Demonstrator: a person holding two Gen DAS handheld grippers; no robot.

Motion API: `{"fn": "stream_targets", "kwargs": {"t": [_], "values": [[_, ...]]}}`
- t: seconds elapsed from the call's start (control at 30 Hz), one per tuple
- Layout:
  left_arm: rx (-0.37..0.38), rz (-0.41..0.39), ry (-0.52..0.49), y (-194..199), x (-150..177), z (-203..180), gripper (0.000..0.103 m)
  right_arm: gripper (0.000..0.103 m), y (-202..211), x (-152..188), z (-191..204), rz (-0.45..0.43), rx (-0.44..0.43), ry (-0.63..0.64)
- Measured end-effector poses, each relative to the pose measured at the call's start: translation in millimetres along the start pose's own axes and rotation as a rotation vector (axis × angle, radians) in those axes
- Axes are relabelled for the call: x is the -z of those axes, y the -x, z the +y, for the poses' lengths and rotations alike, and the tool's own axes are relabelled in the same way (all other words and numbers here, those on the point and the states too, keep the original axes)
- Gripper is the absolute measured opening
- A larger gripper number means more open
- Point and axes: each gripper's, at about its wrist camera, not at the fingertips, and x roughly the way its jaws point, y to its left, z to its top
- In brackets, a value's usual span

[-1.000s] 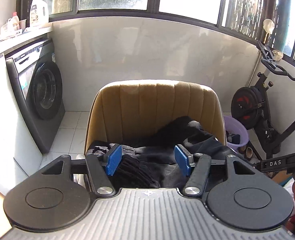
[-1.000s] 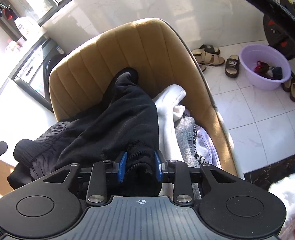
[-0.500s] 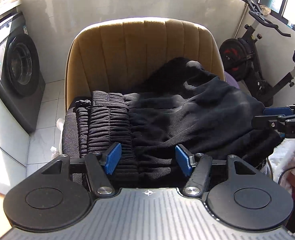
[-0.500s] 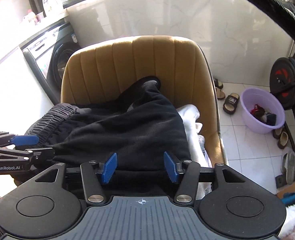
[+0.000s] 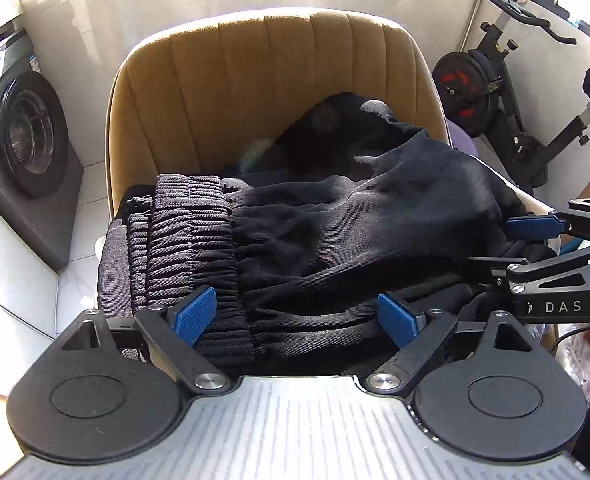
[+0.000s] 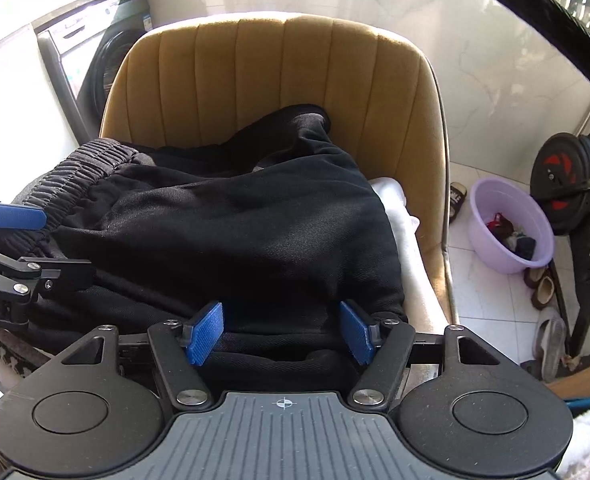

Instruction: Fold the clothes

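Black trousers point(image 5: 335, 232) with a ribbed elastic waistband point(image 5: 187, 236) lie heaped on a mustard chair point(image 5: 279, 80). My left gripper point(image 5: 297, 314) is open, its blue pads just above the near edge of the trousers by the waistband. My right gripper point(image 6: 281, 334) is open too, over the near edge of the trousers point(image 6: 235, 232) at the leg end. Each gripper shows at the edge of the other view, the right one point(image 5: 543, 232) and the left one point(image 6: 11, 224). White and grey clothes point(image 6: 399, 220) lie under the trousers.
A washing machine point(image 5: 27, 140) stands left of the chair. An exercise bike point(image 5: 507, 92) stands at the right. A purple basin point(image 6: 511, 232) with small items and several slippers point(image 6: 547, 340) sit on the tiled floor to the right.
My right gripper let go of the black trousers and opened wide. Both grippers moved closer over the chair; the trousers now lie spread across the pile.
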Motion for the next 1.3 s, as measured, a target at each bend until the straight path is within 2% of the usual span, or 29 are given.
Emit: {"fn": "stream_targets", "kwargs": {"t": [0.2, 0.3, 0.37, 0.47, 0.53, 0.6, 0.67, 0.8, 1.0, 1.1, 1.2, 1.3], "values": [[-0.026, 0.023, -0.037, -4, -5, -12, 0.102, 0.064, 4, -1, 0, 0.008, -0.001, -0.001], [-0.083, 0.028, -0.053, 8, -10, -18, 0.102, 0.080, 22, -8, -1, -0.022, -0.021, -0.042], [-0.123, 0.015, -0.051, 20, -12, -20, 0.102, 0.097, 39, -7, -3, -0.087, -0.010, -0.065], [-0.142, 0.019, -0.062, 24, -8, -22, 0.103, 0.098, 46, -2, -3, -0.112, 0.077, -0.033], [-0.165, 0.058, -0.094, 11, 2, -23, 0.103, 0.097, 34, 2, -8, -0.051, 0.125, -0.041], [-0.197, 0.045, -0.154, 5, 11, -29, 0.103, 0.097, 20, 10, -15, 0.007, 0.149, -0.062], [-0.204, 0.040, -0.173, 3, 11, -33, 0.103, 0.097, 10, 17, -20, 0.050, 0.161, -0.090], [-0.169, 0.051, -0.145, 6, 5, -26, 0.103, 0.101, 14, 16, -18, 0.039, 0.154, -0.154], [-0.094, 0.062, -0.079, 13, -3, -11, 0.103, 0.102, 48, -1, -17, -0.031, 0.194, -0.162], [-0.042, 0.054, -0.016, 18, -4, 1, 0.103, 0.102, 65, -8, -20, -0.031, 0.211, -0.166], [0.022, 0.036, 0.078, 21, -5, 17, 0.103, 0.102, 83, -10, -28, -0.041, 0.222, -0.230], [0.066, 0.023, 0.123, 22, -5, 28, 0.103, 0.102, 95, -8, -37, -0.047, 0.219, -0.308]]}}
